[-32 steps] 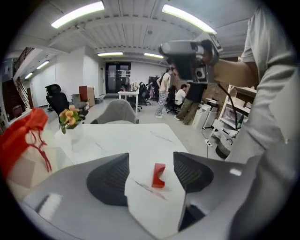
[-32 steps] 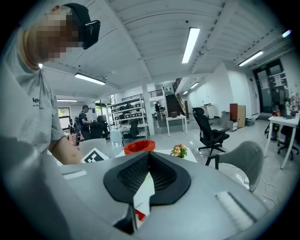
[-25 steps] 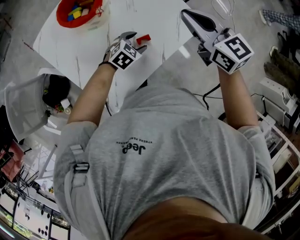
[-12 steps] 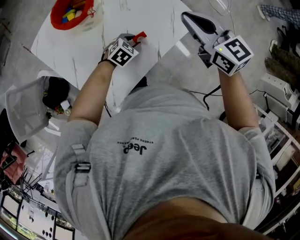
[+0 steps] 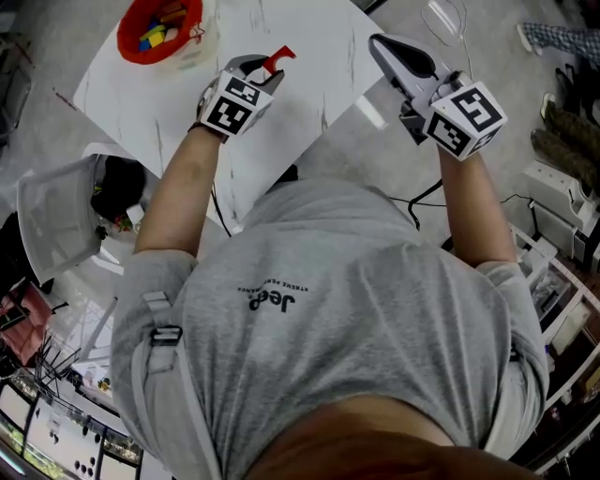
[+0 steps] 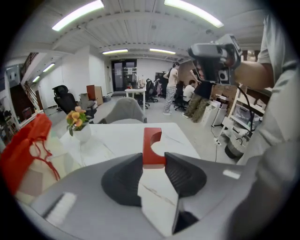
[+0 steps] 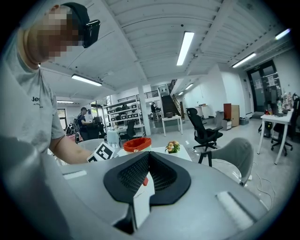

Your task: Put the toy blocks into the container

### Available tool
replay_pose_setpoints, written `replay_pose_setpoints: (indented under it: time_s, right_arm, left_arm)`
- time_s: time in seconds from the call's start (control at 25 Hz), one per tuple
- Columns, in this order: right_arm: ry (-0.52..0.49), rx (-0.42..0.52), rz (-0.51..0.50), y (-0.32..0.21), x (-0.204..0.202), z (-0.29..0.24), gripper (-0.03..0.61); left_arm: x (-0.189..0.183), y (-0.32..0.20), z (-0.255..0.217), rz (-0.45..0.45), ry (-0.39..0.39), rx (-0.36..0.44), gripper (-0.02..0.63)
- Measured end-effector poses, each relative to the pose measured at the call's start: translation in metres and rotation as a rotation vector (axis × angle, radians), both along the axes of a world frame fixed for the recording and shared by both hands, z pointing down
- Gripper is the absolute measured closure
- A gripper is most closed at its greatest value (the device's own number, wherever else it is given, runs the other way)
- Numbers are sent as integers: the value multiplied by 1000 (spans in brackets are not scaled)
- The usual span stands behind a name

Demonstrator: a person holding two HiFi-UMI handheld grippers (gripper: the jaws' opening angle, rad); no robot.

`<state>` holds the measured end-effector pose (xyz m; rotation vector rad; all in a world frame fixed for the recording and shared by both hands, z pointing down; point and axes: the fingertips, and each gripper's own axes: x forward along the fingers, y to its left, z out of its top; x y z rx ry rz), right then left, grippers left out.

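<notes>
The left gripper (image 6: pixel 153 161), whose jaws have just been closing, is pinching a red arch block (image 6: pixel 152 146) clear of the white surface (image 6: pixel 117 140), while the right gripper (image 7: pixel 149 159) is idling with jaws together and empty; the carry step is beginning, calling for a swing over the red container (image 6: pixel 23 145) and a release

The counter (image 5: pixel 309 56) is white with thin grey veins like marble, and it has a square shape. On its far left corner stands a red container (image 5: pixel 159 28). Just beside the container, on its right, stands a small white vase (image 6: pixel 82 135) with orange flowers (image 6: pixel 75 118). The near part of the counter is bare
</notes>
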<state>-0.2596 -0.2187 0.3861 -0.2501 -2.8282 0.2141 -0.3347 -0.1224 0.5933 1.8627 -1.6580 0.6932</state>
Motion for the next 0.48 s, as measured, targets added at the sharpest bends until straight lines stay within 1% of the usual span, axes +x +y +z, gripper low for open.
replay_pose_setpoints:
  time_s: [0.16, 0.24, 0.32, 0.48]
  right_arm:
    - [-6, 4, -11, 4, -11, -4, 575]
    - [-6, 9, -15, 6, -17, -7, 575]
    - [-6, 14, -21, 7, -22, -10, 575]
    - [-14, 22, -34, 8, -35, -14, 575]
  left_arm:
    - [-43, 3, -42, -75, -45, 57, 416]
    - [-69, 9, -58, -114, -81, 76, 416]
    - [-94, 16, -72, -161, -106, 88, 416]
    - [-138, 30, -94, -248, -131, 104, 416]
